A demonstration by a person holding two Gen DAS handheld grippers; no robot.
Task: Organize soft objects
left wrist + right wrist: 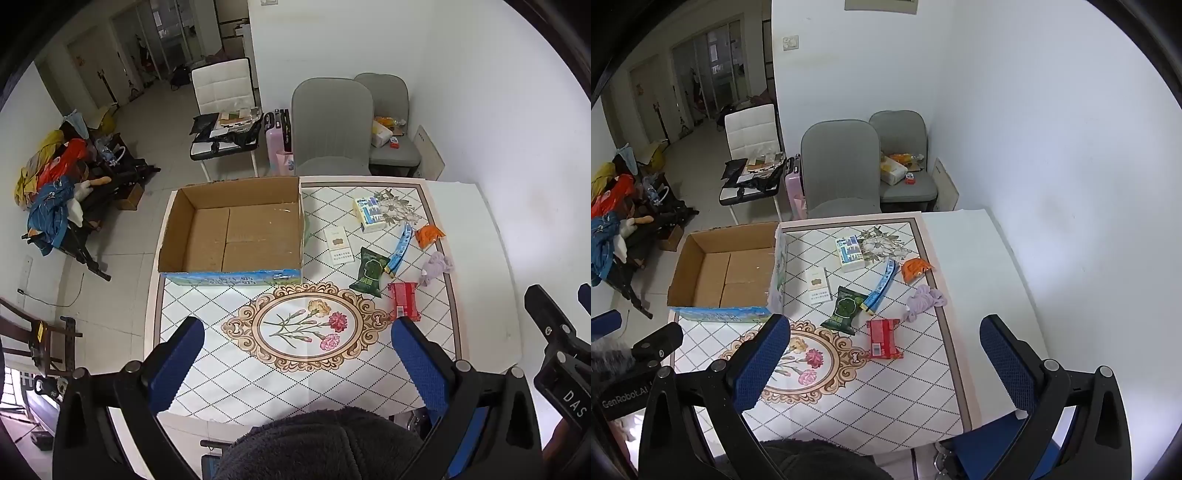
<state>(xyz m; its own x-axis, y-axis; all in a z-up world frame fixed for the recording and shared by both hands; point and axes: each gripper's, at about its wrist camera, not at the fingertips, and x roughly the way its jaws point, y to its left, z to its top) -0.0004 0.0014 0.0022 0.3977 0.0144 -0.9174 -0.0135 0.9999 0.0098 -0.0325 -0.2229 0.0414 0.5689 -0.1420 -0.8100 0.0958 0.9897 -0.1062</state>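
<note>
We hold the left gripper and right gripper spread wide, grasping nothing, above the table; the lilac cloth lies right of the empty cardboard box, and we risk snagging the blue strip nearby

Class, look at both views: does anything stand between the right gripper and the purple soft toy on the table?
Nothing visible does. The right gripper hangs open above the near table edge; the purple soft toy lies ahead on bare tablecloth. The red packet lies just left of that line.
</note>
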